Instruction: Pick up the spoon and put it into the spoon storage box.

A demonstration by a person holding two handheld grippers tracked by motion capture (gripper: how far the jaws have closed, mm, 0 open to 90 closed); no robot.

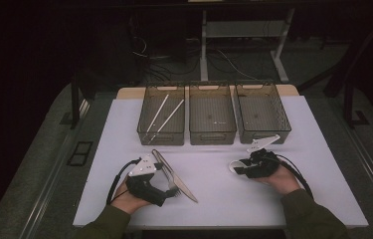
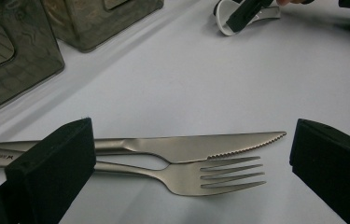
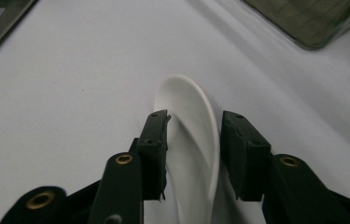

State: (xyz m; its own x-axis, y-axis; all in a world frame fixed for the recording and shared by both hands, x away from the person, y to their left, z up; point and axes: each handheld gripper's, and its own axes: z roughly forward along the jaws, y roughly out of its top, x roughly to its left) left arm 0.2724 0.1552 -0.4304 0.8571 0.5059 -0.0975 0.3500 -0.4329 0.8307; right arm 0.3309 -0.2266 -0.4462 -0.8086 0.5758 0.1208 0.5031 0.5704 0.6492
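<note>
Right gripper (image 3: 193,140) jaws straddle white ceramic soup spoon (image 3: 189,121), slight gap each side, not yet pinching. Left gripper (image 2: 186,154) jaws spread, framing steel knife (image 2: 186,145) and fork (image 2: 200,176) on bench (image 1: 214,179); three grey bins (image 1: 212,114) at 12 o'clock, likely sorting targets.

The room is dark, with light falling mainly on the white table (image 1: 293,199). The table's far edge shows a strip of pale wood (image 1: 124,92). Around it lies grey floor (image 1: 40,164), and a dark vent plate (image 1: 80,153) is set in it to the left. Beyond the table stands a desk frame with white legs (image 1: 204,45), a shelf (image 1: 243,29) between them, and a tangle of cables (image 1: 174,59) on the floor under it. Dark posts (image 1: 75,99) stand at the left and right of the table. The back wall is lost in black.
</note>
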